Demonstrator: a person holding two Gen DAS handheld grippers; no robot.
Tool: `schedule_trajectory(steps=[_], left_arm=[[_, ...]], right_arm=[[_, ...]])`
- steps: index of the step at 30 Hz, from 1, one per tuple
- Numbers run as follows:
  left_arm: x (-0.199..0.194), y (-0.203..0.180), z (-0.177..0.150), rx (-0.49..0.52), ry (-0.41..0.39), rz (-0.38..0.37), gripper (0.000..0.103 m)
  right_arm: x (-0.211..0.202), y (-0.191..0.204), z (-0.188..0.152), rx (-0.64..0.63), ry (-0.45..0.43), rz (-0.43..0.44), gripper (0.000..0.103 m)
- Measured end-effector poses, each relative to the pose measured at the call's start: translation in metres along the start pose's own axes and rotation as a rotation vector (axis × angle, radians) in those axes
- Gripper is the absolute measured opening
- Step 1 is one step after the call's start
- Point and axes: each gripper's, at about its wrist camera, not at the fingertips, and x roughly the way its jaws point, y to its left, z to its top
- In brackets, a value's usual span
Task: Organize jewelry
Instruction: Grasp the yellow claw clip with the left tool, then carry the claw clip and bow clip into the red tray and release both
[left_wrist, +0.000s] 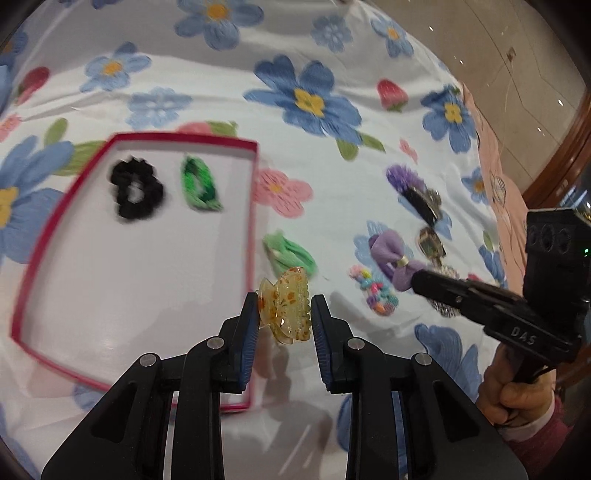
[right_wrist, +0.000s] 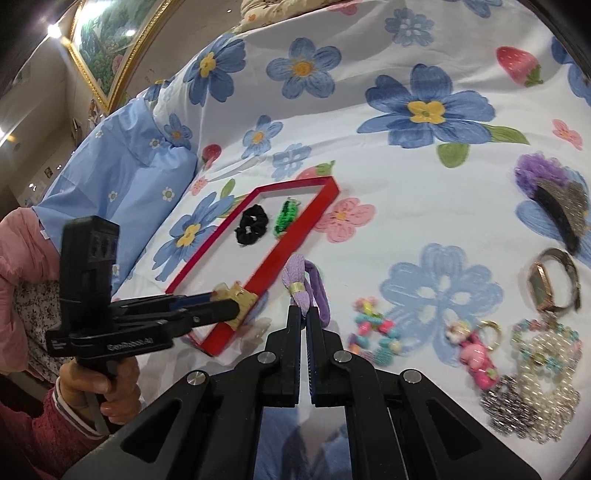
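A translucent yellow claw hair clip (left_wrist: 284, 314) is pinched between the pads of my left gripper (left_wrist: 285, 317), lifted above the right rim of the red-edged tray (left_wrist: 254, 206). On the tray's white floor lie a black scrunchie (left_wrist: 135, 192) and a green hair tie (left_wrist: 199, 184). My right gripper (right_wrist: 303, 314) is shut on a purple bow hair tie (right_wrist: 303, 284), held just right of the tray (right_wrist: 291, 243). In the right wrist view the left gripper (right_wrist: 236, 306) carries the yellow clip (right_wrist: 242, 299) over the tray's near end. The left wrist view shows the right gripper (left_wrist: 419, 282) with the purple bow (left_wrist: 391, 254).
All of this rests on a floral bedspread. A light green hair tie (left_wrist: 290, 254) lies beside the tray. To the right are a coloured bead piece (right_wrist: 373, 332), a pink charm (right_wrist: 476, 354), a pearl bracelet (right_wrist: 546, 354), a watch (right_wrist: 550, 284) and a purple pom clip (right_wrist: 554, 199).
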Motion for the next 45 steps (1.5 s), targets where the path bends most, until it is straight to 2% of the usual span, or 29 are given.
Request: schedule_trajectory(steps=[10, 20, 31, 45], left_arm=[[-0.026, 0.056, 0.01, -0.097, -0.07, 0.079, 0.026], [-0.023, 0.094, 0.023, -0.134, -0.084, 0.137, 0.026], [0.014, 0.128, 0.049, -0.125, -0.032, 0.194, 0.026], [0.048, 0.137, 0.052, -0.115, 0.038, 0.24, 0.027]], right_arm=[[0.038, 0.039, 0.021, -0.035, 0.002, 0.038, 0.002], [0.083, 0.063, 0.042, -0.067, 0.036, 0.04, 0.003], [0.142, 0.068, 0.065, -0.11, 0.113, -0.025, 0.003], [0.191, 0.068, 0.069, -0.176, 0.226, -0.103, 0.004]])
